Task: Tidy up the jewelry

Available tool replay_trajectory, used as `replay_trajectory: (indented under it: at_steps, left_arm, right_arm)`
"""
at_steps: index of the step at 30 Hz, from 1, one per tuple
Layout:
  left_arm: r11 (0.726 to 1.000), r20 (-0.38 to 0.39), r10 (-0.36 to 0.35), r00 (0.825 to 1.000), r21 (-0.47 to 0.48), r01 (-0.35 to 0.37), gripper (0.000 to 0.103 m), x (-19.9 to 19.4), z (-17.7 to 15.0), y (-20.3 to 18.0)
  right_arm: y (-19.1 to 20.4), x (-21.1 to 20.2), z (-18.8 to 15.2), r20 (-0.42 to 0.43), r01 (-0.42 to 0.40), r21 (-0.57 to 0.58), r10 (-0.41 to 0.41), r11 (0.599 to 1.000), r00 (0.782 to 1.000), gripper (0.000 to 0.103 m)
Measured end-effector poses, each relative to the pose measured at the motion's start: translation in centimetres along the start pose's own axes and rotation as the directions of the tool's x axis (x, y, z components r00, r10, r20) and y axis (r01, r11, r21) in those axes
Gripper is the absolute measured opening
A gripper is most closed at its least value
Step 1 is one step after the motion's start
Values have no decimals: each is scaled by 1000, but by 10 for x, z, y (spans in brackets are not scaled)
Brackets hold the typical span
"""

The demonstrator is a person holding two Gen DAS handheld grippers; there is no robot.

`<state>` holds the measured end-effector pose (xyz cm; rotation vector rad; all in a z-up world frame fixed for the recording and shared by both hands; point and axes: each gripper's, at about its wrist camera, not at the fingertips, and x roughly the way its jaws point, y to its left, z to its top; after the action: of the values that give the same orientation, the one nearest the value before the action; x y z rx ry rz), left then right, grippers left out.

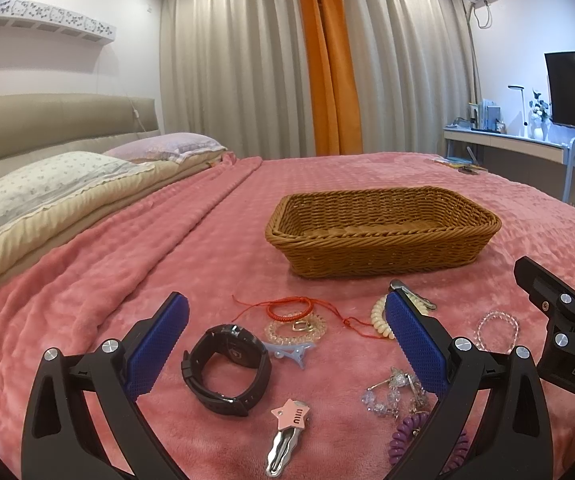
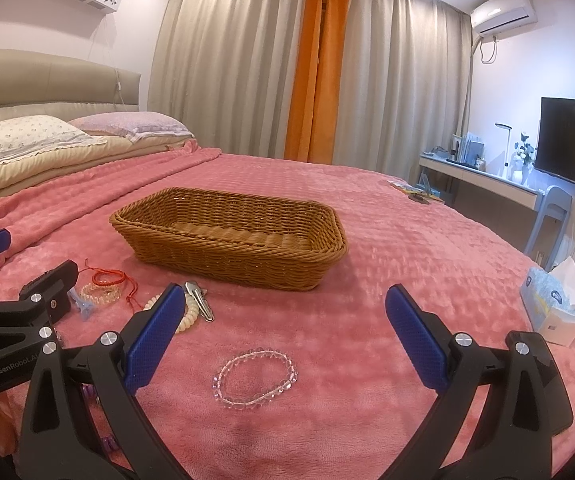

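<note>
An empty wicker basket (image 1: 383, 236) sits upright on the pink bed; in front of it lie a black watch (image 1: 225, 368), a red cord bracelet (image 1: 289, 307), a clear bead bracelet (image 2: 255, 376) (lying flat, apart) and a star hair clip (image 1: 287, 440)

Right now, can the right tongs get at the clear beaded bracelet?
Probably yes: the right tongs are open, the clear beaded bracelet lies flat on the pink blanket between them, nothing covering it.

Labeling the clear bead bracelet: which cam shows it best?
Right wrist: the clear bead bracelet lies whole and unblocked between the open jaws. Left wrist catches it only at the right edge, small, partly behind the right gripper.
</note>
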<state>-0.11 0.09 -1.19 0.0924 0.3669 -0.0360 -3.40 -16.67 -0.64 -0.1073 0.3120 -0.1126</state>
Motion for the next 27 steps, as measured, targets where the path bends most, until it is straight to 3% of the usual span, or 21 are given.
replay_trajectory:
  at_steps: [9,12,15,22,24,27]
  left_arm:
    - [1000,-18,-28,999,-16,27,96,2,1,4]
    - [993,-54,-106,993,-59,102,96,6,4,15]
    - [969,-88,-214,973,-146,200,95,7,12,44]
    - [977,-147,-178,973,-145,157,93,-7,19,78]
    - [974,-192,-201,961,-147,174,86,-7,17,82]
    - [957,-268,-276,923,-170,237,79,-5,5,82]
  right_arm:
    - [1,0,0,-5,3,-2,-3,1000,1000,96]
    - [-2,5,1,-29,8,13,-8,1000,1000,96]
    - [-9,7,3,-54,11,37,-10,999,999,95]
    - [-32,10,7,-133,-48,103,62,994,989,92]
    - [-33,13,8,-170,-65,66,75,996,983,90]
    - [-38,15,5,-229,-67,31,73,997,971,85]
